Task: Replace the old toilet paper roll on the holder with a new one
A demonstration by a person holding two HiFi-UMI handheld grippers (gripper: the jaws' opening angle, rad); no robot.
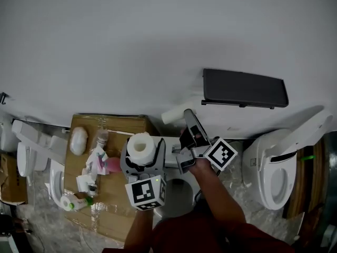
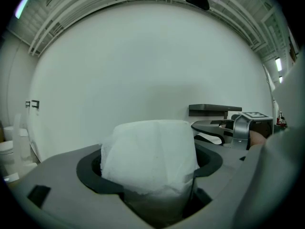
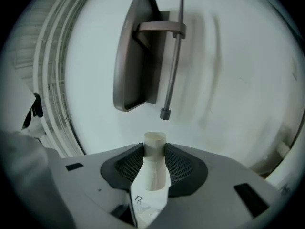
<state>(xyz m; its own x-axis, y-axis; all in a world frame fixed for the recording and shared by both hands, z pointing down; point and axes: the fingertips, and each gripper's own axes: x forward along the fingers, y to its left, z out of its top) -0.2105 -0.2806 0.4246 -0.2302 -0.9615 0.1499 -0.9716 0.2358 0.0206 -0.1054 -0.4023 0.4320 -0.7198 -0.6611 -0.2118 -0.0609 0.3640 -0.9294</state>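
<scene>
Now left gripper [image 1: 141, 158] clamps new roll [image 1: 139, 144], right gripper [image 1: 188, 124] bare tube [image 3: 154, 168].

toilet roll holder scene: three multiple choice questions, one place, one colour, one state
1. Where is the full roll? A left gripper B toilet seat C cardboard box
2. Colour of the holder's shelf? A white B dark grey C pink
3. The holder's bar is: A bare B carrying a roll C carrying a tube
1 A, its jaws clamp the roll. 2 B, dark against the wall. 3 A, nothing on it; the empty tube is in the right gripper.
</scene>
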